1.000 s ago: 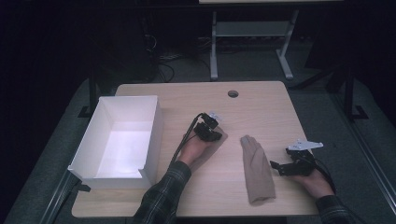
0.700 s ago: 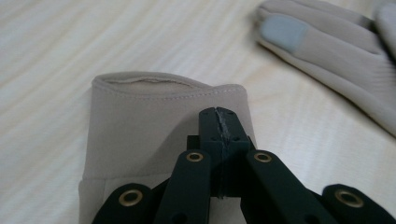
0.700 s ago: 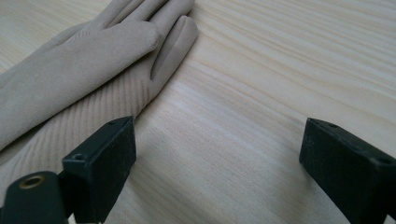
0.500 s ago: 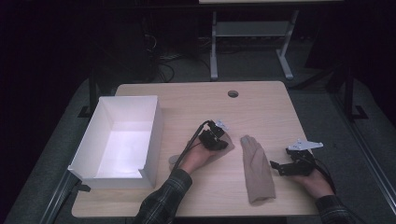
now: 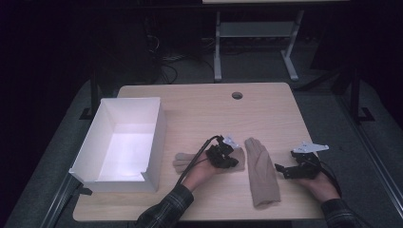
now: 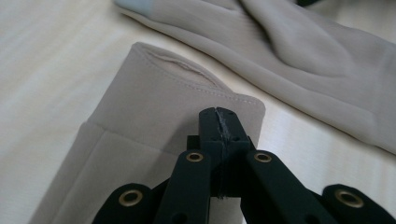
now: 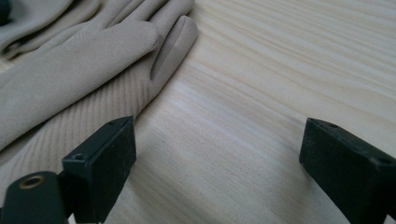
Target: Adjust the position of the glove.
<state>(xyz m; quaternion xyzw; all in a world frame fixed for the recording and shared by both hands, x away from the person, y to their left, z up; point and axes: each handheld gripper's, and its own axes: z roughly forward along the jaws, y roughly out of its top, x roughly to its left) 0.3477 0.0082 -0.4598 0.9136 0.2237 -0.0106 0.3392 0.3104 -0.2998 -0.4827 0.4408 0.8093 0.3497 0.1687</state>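
Note:
Two beige gloves lie on the wooden table. One glove lies lengthwise at centre right, fingers pointing away from me. The other glove lies crosswise, its fingers toward the white box. My left gripper is over that glove's cuff, jaws closed together on the cuff's edge. The lengthwise glove lies just past it. My right gripper rests low on the table right of the lengthwise glove, jaws wide apart with bare wood between them.
A white open box stands at the table's left side. A round cable hole sits near the far edge. Bare wood spreads across the table's far half. A metal stand rises behind the table.
My left gripper has moved right and toward me, close to the lengthwise glove. The crosswise glove now shows to the left of my hand. The right gripper has stayed put.

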